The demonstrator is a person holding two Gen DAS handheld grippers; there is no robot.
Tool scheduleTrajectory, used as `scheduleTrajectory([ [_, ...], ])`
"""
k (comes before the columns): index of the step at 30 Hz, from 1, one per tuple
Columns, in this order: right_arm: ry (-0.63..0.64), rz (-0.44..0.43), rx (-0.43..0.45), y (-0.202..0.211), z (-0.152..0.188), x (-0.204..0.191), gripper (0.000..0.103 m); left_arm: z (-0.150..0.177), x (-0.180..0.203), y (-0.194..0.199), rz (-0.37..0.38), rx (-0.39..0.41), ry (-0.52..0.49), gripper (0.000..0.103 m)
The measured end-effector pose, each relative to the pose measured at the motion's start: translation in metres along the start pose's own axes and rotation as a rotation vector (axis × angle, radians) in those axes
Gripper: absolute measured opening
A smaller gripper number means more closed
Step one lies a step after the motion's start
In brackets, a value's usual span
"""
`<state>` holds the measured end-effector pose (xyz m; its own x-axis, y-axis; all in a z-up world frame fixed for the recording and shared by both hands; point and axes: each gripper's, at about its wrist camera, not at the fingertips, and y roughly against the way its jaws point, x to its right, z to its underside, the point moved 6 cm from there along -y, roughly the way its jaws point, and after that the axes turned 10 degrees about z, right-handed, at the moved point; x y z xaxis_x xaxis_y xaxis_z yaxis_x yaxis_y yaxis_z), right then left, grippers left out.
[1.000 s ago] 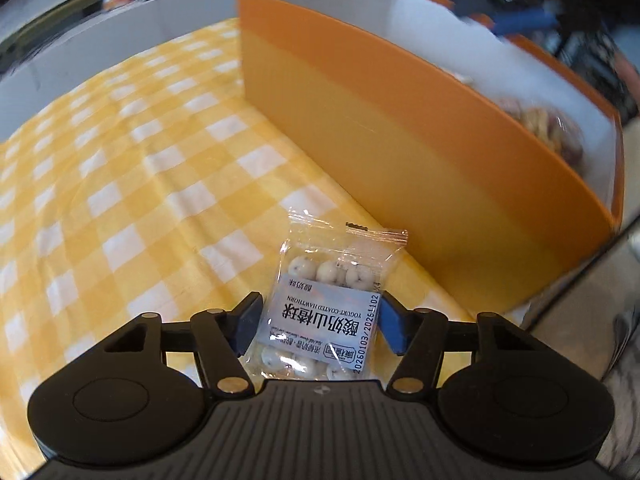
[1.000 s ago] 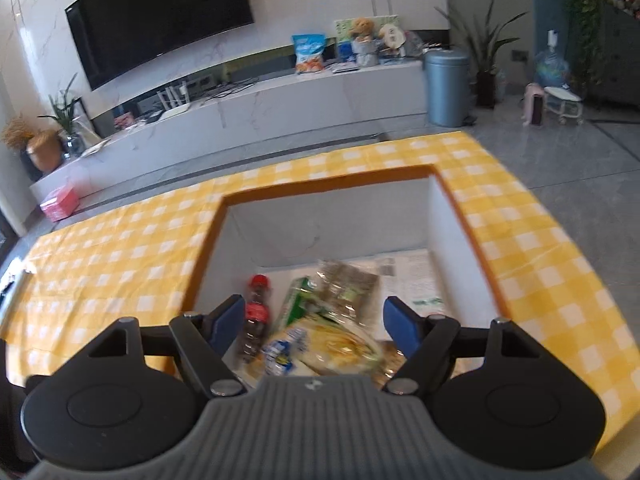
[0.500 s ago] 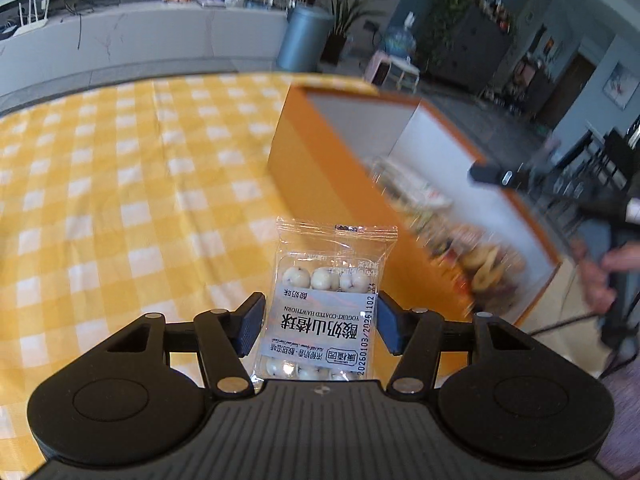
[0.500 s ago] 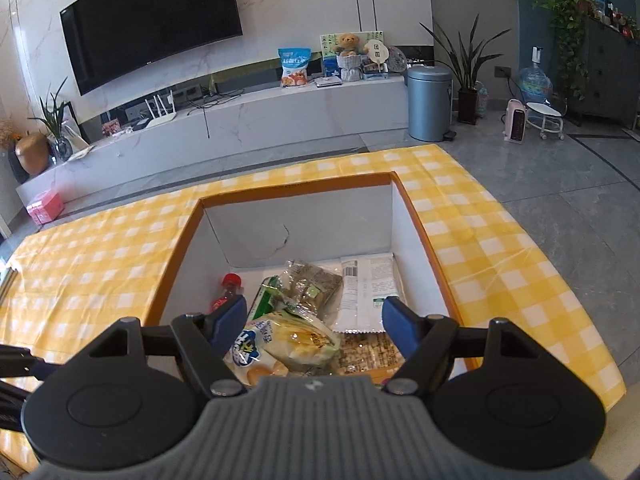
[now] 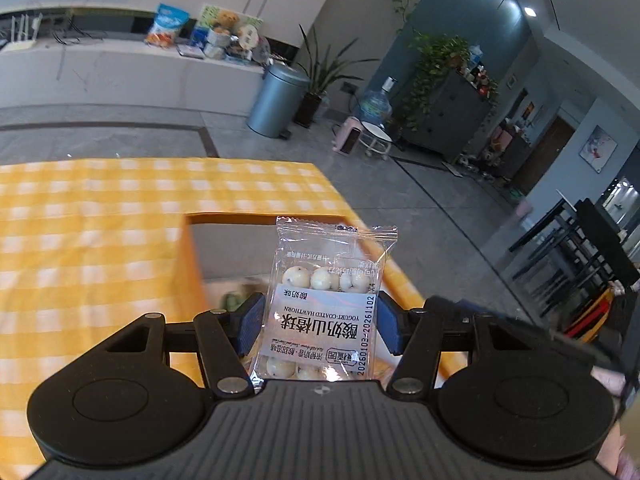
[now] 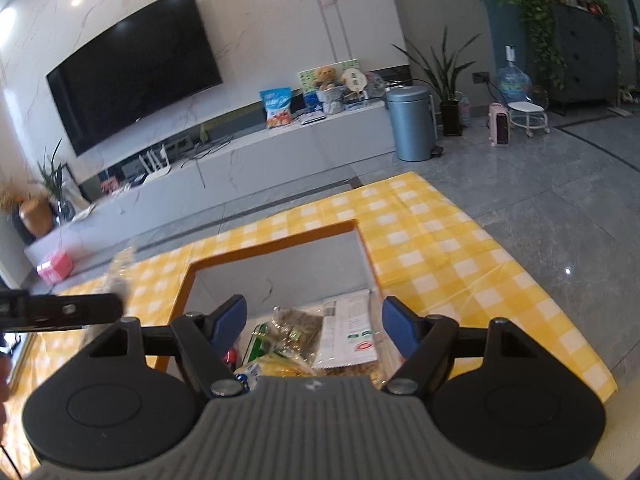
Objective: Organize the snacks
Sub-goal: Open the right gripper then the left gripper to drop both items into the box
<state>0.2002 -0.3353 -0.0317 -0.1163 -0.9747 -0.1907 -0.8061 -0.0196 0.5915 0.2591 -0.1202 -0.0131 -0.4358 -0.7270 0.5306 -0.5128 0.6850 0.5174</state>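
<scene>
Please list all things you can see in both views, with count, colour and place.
hawthorn packet: 1, clear with white balls, between left pads
box: 1, orange rim, on the cloth
cloth: 1, yellow-white check, on the table
snack packs: several, mixed colours, inside the box
bin: 1, grey-blue, on the floor
TV: 1, black, on the wall
left hand-held gripper: shut on the packet
right hand-held gripper: open, above the box
</scene>
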Motion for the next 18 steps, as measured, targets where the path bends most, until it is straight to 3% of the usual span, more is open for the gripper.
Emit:
scheduleTrajectory([
  [2, -0.017, -0.006, -0.001, 0.002, -0.001, 0.006, 0.073, -0.004, -0.001, -0.019, -0.023, -0.024, 0.018, 0.067],
  [7, -0.058, -0.012, -0.002, 0.002, -0.002, 0.02, 0.073, -0.003, -0.019, -0.069, -0.161, -0.177, 0.051, 0.068],
  [10, -0.094, -0.019, -0.017, -0.002, -0.003, 0.029, 0.073, 0.001, -0.026, -0.08, -0.209, -0.239, 0.065, 0.073],
  [11, -0.104, -0.016, -0.023, -0.003, -0.003, 0.033, 0.073, 0.001, -0.027, -0.082, -0.227, -0.253, 0.059, 0.08],
  [14, -0.118, -0.015, -0.025, -0.003, -0.004, 0.039, 0.074, 0.004, -0.025, -0.077, -0.28, -0.237, 0.013, 0.089],
  [18, -0.106, -0.048, -0.03, -0.003, -0.003, 0.033, 0.074, 0.004, -0.014, -0.062, -0.351, -0.208, -0.091, 0.09],
])
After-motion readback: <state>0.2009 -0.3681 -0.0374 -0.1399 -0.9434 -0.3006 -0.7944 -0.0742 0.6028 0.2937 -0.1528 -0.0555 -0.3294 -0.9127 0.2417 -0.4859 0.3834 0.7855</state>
